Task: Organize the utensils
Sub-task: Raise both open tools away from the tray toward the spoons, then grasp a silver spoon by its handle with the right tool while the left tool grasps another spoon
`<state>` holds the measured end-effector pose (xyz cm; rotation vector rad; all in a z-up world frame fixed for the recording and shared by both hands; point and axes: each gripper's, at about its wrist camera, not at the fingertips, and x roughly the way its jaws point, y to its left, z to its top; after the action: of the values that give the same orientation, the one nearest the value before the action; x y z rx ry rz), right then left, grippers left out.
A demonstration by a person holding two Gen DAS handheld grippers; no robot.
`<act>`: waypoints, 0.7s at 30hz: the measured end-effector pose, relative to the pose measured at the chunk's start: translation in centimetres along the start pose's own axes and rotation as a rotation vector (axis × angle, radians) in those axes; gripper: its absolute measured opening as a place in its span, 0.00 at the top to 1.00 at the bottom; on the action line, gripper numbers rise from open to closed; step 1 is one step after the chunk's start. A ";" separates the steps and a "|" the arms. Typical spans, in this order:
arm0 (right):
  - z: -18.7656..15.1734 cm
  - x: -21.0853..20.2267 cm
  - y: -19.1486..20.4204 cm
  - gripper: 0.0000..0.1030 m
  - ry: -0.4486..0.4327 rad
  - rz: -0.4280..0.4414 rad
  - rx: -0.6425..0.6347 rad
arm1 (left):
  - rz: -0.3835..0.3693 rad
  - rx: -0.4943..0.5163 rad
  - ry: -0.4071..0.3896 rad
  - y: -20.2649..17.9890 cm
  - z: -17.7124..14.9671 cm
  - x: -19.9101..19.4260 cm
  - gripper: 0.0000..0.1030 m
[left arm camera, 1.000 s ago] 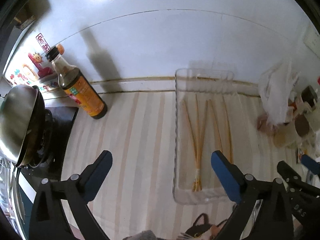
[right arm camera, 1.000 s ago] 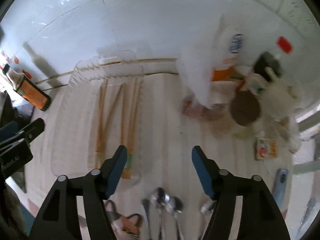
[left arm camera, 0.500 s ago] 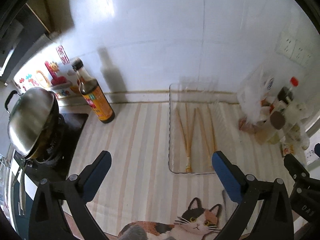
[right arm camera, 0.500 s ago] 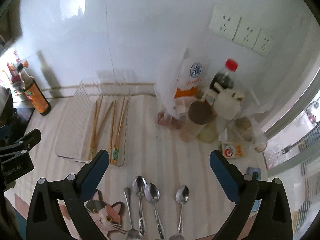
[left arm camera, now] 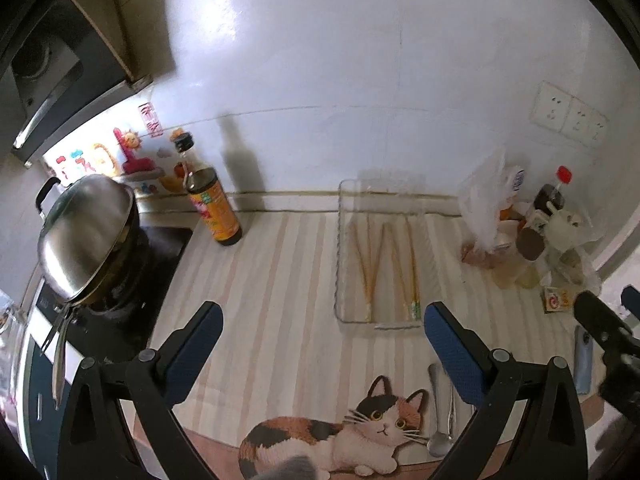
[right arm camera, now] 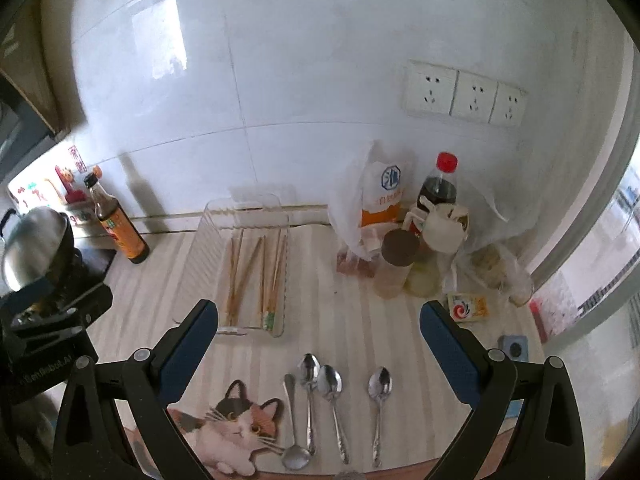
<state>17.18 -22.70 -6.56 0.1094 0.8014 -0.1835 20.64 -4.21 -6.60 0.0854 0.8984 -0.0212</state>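
right wrist view: four spoons (right arm camera: 320, 396) lie below the wide-apart, empty right gripper (right arm camera: 319, 334).

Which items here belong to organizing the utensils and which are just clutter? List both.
Job: spoons, four on the counter; chopsticks lying in the clear tray.

Lying about: soy sauce bottle, wok, cola bottle, white bag, brown-lidded jar.
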 end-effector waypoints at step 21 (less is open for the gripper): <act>-13.2 13.7 -15.7 0.57 0.466 -0.002 0.356 | -0.180 0.180 0.677 -14.3 -12.7 18.9 0.44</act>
<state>14.07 -37.56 -26.01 0.5007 1.2276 -0.3075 21.73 -17.07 -30.16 0.1853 1.5783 -0.2535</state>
